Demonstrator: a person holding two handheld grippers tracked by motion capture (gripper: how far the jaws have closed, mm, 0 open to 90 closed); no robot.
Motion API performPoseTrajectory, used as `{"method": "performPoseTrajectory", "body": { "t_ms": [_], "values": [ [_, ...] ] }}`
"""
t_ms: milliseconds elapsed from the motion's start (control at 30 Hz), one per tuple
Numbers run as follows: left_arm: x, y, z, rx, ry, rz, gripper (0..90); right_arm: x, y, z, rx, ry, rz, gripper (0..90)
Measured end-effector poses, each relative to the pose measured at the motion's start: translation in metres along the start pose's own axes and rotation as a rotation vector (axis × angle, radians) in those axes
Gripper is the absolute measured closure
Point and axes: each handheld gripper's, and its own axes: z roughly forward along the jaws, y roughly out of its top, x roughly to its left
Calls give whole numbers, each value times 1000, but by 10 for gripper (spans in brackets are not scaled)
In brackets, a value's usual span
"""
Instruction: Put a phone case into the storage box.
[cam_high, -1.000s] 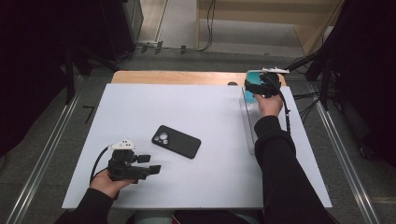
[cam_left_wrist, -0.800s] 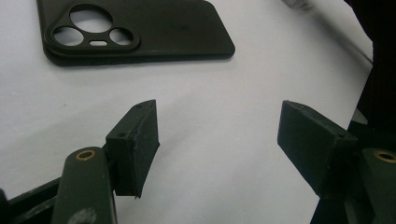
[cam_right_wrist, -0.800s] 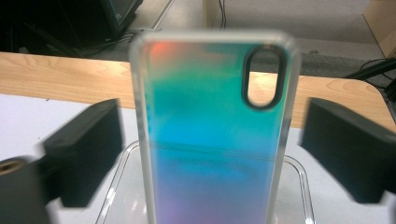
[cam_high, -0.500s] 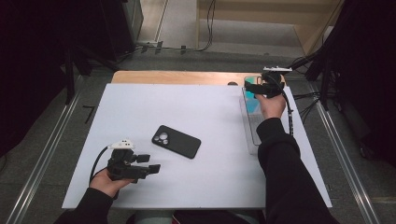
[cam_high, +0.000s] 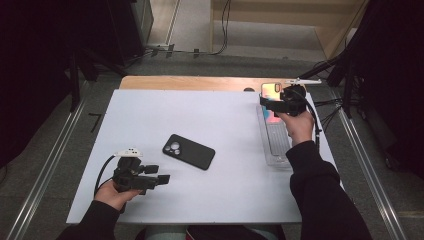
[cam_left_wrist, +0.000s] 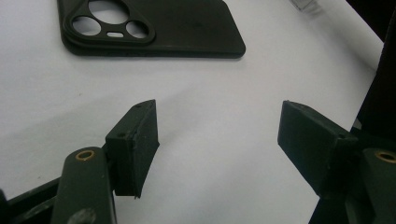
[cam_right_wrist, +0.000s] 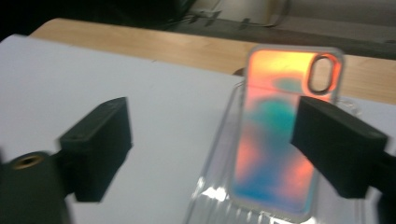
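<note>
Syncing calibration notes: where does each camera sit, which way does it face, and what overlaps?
High view: above the person's side, looking forward and down on the white table; both forearms, left gripper, right gripper.
Left gripper view: on that gripper, facing the black phone case; jaws apart.
Right gripper view: facing the iridescent phone case in the clear tray.
Shared: table, both cases.

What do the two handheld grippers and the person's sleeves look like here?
Both the left gripper and the right gripper are black with blocky rectangular pads, brass-coloured rivets on the jaw arms, and trailing black cables. The left one has a white top piece. The sleeves are black.
</note>
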Motion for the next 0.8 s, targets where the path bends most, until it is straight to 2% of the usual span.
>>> {"method": "performPoseTrajectory", "body": {
  "t_ms": [33, 133, 300, 600, 800],
  "values": [
    [0, 0, 0, -1, 1, 0, 292, 3, -1, -3, 16, 23, -13, 136],
    [1, 1, -1, -1, 2, 2, 292, 12, -6, -13, 38, 105, -53, 226],
    [2, 2, -3, -10, 3, 0, 292, 21, -15, -26, 44, 190, -56, 226],
    [6, 5, -2, -14, -10, 0, 292, 34, -37, -39, 62, 265, -97, 226],
    [5, 8, 0, -6, -27, 18, 291, 43, -53, -47, 79, 287, -128, 226]
  ]
}}
